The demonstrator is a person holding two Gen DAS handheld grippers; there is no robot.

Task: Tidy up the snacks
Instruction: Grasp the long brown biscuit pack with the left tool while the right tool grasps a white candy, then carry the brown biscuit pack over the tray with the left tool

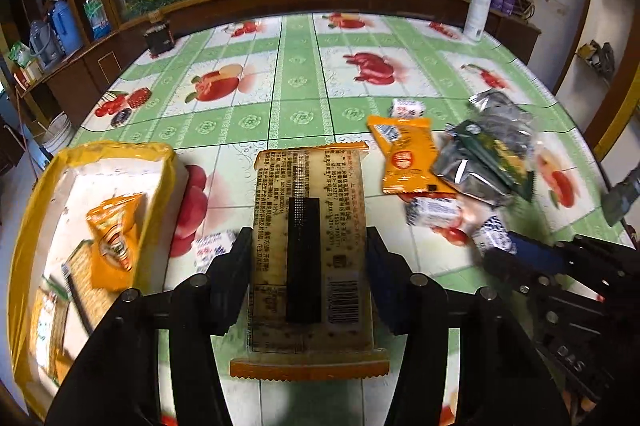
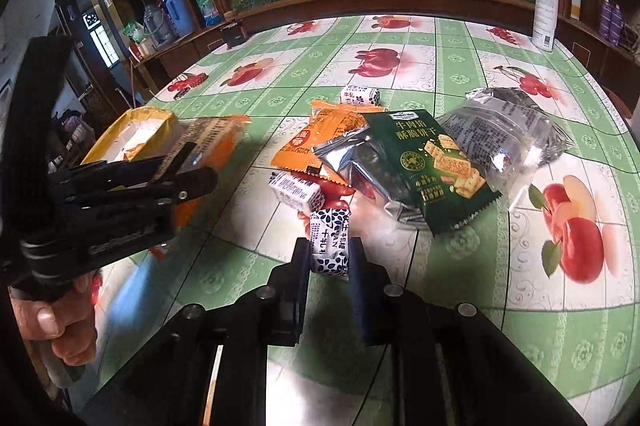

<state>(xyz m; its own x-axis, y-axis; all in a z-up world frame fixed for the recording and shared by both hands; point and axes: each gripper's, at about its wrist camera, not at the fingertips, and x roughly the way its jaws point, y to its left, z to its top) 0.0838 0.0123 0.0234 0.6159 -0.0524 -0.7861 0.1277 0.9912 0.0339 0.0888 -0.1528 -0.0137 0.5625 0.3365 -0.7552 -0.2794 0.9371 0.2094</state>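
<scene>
My left gripper [image 1: 308, 246] is shut on a long cracker packet [image 1: 308, 226] with orange ends, held above the table just right of the yellow-rimmed box [image 1: 162, 162]. The box holds an orange packet [image 1: 114, 238] and cracker packs. My right gripper [image 2: 330, 254] is shut on a small white-and-blue candy [image 2: 330, 246], low over the table. In the right wrist view the left gripper [image 2: 188, 166] with its packet [image 2: 216, 138] is at the left, by the box [image 2: 132, 124]. A pile of snacks lies ahead: a green cracker bag [image 2: 432, 170], silver bags [image 2: 504, 134] and an orange packet [image 2: 320, 138].
A fruit-print tablecloth [image 1: 300, 82] covers the table. A white spray bottle [image 1: 478, 6] stands at the far right edge and a small dark box [image 1: 160, 36] at the far left. More small candies [image 2: 294, 192] lie by the pile. A wooden cabinet runs behind the table.
</scene>
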